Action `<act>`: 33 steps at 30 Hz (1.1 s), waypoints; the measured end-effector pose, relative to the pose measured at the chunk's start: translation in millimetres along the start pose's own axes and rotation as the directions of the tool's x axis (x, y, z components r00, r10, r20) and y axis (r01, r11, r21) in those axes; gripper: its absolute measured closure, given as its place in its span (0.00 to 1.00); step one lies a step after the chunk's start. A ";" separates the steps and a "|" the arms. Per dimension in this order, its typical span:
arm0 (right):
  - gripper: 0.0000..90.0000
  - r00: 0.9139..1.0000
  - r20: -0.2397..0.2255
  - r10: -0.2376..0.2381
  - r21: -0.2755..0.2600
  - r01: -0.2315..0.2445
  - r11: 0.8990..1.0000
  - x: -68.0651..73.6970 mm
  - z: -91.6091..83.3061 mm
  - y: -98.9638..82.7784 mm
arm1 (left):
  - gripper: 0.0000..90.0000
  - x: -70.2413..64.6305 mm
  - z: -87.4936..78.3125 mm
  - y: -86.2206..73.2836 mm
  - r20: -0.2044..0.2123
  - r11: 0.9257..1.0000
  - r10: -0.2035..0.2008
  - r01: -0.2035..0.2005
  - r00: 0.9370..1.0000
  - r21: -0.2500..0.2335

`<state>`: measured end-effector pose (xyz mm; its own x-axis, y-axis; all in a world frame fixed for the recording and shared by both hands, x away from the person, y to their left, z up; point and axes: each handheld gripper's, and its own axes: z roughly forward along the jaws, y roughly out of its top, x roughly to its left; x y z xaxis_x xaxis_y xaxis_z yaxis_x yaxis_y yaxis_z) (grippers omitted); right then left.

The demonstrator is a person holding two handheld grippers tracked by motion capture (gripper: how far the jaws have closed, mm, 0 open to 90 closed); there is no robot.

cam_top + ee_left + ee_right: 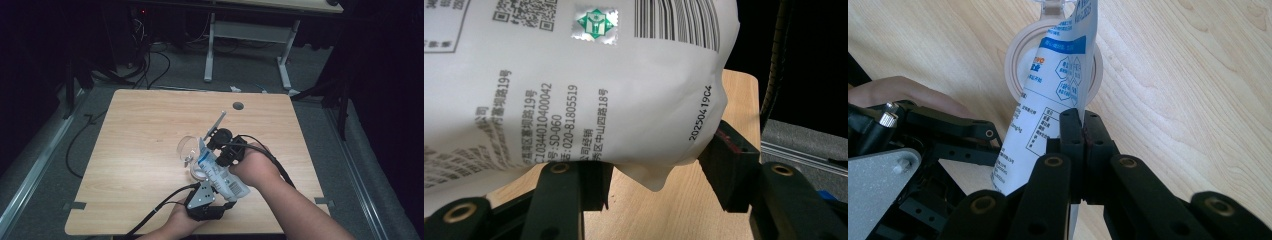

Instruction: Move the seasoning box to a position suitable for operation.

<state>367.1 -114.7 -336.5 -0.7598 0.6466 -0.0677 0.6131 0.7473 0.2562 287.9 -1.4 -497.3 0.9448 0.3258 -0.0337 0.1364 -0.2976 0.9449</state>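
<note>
A white pouch (220, 175) with blue print and a barcode hangs tilted over the wooden table (140, 150), held from both ends. My left gripper (222, 195) comes in from the near edge with its jaws around the pouch's (574, 85) bulging lower end, and a pad (724, 150) presses its side. My right gripper (214, 156) is shut on the pouch's (1058, 75) thin side edge, jaws together (1083, 135). The pouch's top end points down at a round clear container (1015, 55) standing on the table (186, 146).
The left half and the far part of the table are bare wood, with a small cable hole (238, 105) near the far edge. Cables trail from both grippers over the near edge. A second table's white frame (250, 30) stands beyond on the floor.
</note>
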 end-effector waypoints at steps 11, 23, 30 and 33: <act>1.00 1.000 -0.003 0.010 -0.003 -0.010 1.000 -0.5 -1.7 -5.5 | 0.55 -0.1 1.7 -6.9 -0.008 1.000 0.007 -0.007 1.000 0.004; 1.00 1.000 -0.011 0.016 -0.005 -0.016 1.000 -1.2 -4.0 -14.9 | 0.54 -2.0 2.7 -13.7 -0.015 1.000 0.004 -0.004 1.000 0.008; 1.00 1.000 -0.011 0.021 -0.001 -0.021 1.000 -0.9 -3.9 -16.3 | 0.54 -1.3 3.8 -16.8 -0.021 1.000 0.000 0.000 1.000 0.011; 1.00 1.000 -0.009 0.019 -0.004 -0.019 1.000 -0.5 -3.2 -16.4 | 0.54 0.9 3.7 -18.0 -0.024 1.000 -0.010 0.011 1.000 0.023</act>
<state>356.8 -127.8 -337.7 -0.7500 0.6593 -0.0539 0.6267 0.7342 0.2613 287.5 1.0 -515.5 0.9359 0.3504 -0.0356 0.1534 -0.3147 0.9367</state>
